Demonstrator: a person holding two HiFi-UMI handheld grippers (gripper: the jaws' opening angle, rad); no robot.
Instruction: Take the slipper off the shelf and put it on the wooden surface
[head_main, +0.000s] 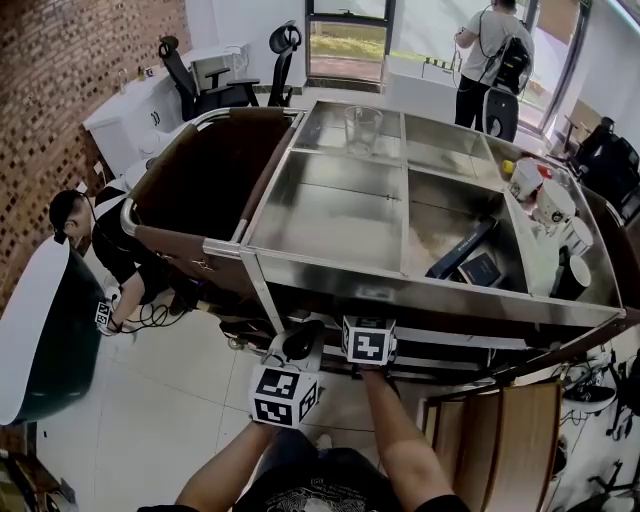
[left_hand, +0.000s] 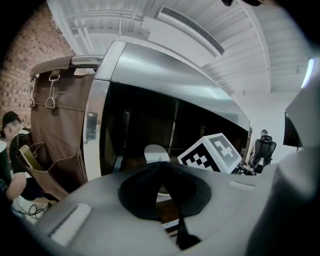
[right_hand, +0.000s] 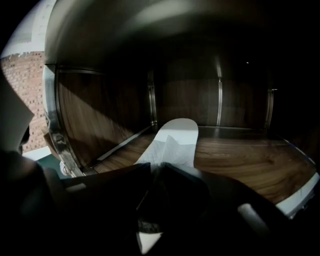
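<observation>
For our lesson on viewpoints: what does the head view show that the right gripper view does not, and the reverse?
Only the head view shows the steel top trays of the cart, a glass jug standing in one, and a crouching person at left. Only the right gripper view shows the white slipper lying on the wooden shelf inside the cart. Both show the brick wall and the right gripper at the cart's open side.

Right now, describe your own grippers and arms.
The left gripper has a pale grey body, black pads and a white cube with black square markers. The right gripper carries a matching cube; its body looks dark in shadow. Both forearms are bare below a dark top.
</observation>
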